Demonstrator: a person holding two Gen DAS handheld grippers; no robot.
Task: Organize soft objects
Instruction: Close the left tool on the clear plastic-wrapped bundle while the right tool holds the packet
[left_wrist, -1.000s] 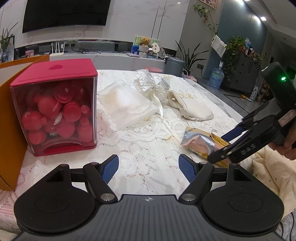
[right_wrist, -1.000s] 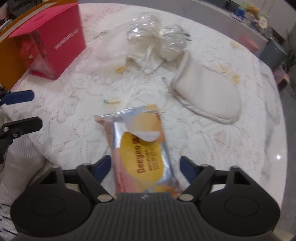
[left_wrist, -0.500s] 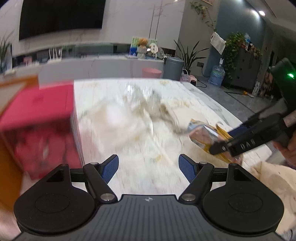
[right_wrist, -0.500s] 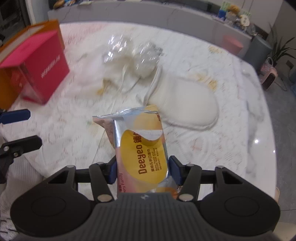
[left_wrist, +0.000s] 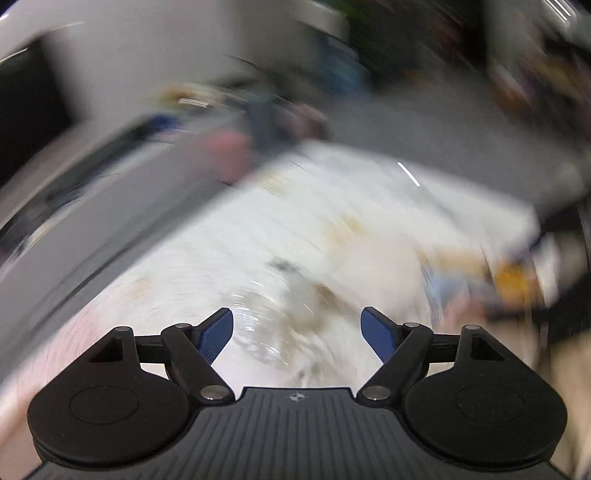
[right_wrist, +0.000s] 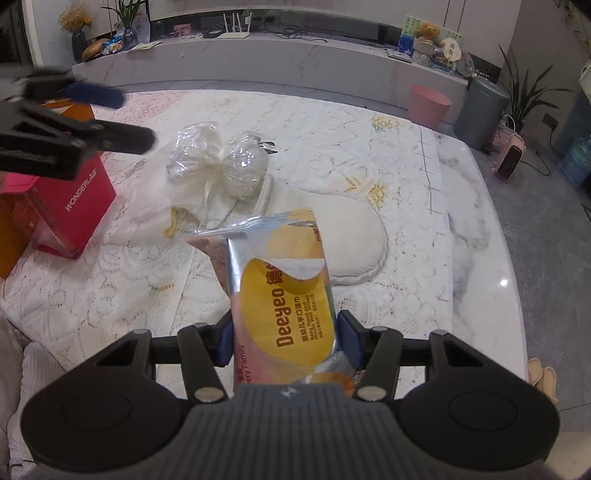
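Right gripper (right_wrist: 283, 338) jaws clamped on wet-wipes pack (right_wrist: 280, 295) above table (right_wrist: 369, 155), left gripper (left_wrist: 297, 328) jaws opening, nothing between them

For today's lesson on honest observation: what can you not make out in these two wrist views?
- Left wrist view: motion blur smears the table; nothing on it can be named.
- Right wrist view: the wipes pack, gripped by the right gripper, hides part of the white slipper.
- Right wrist view: the red box is partly covered by the left gripper; its contents are unreadable.
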